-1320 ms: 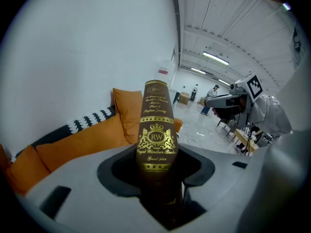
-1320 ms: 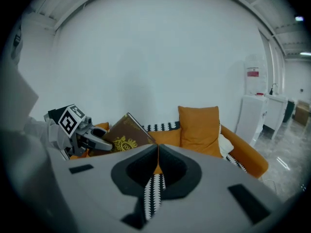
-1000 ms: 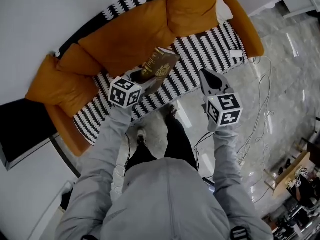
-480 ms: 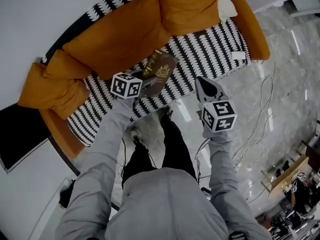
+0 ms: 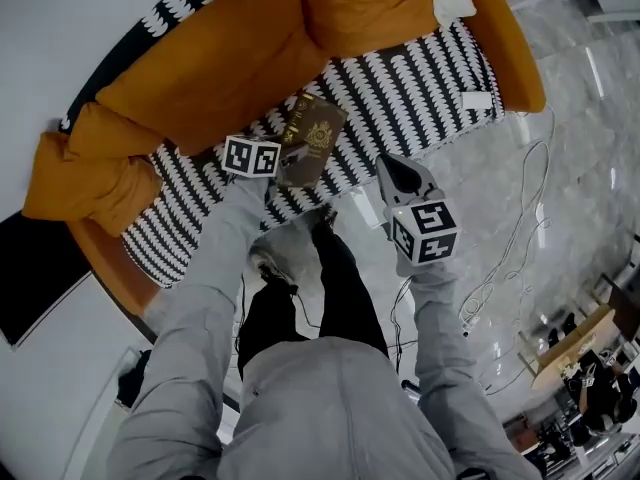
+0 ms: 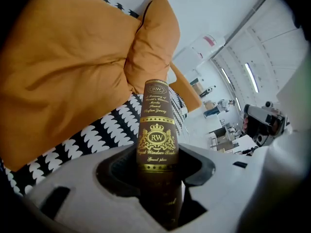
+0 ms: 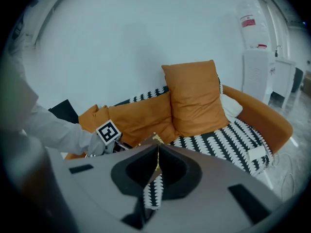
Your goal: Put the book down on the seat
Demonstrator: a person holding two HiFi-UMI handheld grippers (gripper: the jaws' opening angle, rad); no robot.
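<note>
Book (image 5: 315,136) with a brown, gold-printed cover is clamped between the left gripper's (image 5: 288,158) jaws, over the front part of the patterned seat (image 5: 410,83). Right gripper (image 5: 388,168), jaws together and empty, hangs at the seat's front edge.

Brown book (image 5: 315,138) with gold print, black-and-white patterned seat (image 5: 410,78), orange cushions (image 5: 215,63).

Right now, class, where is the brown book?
The book sits in the upper middle of the head view, held in the left tongs over the black-and-white seat, just in front of the orange cushions.
</note>
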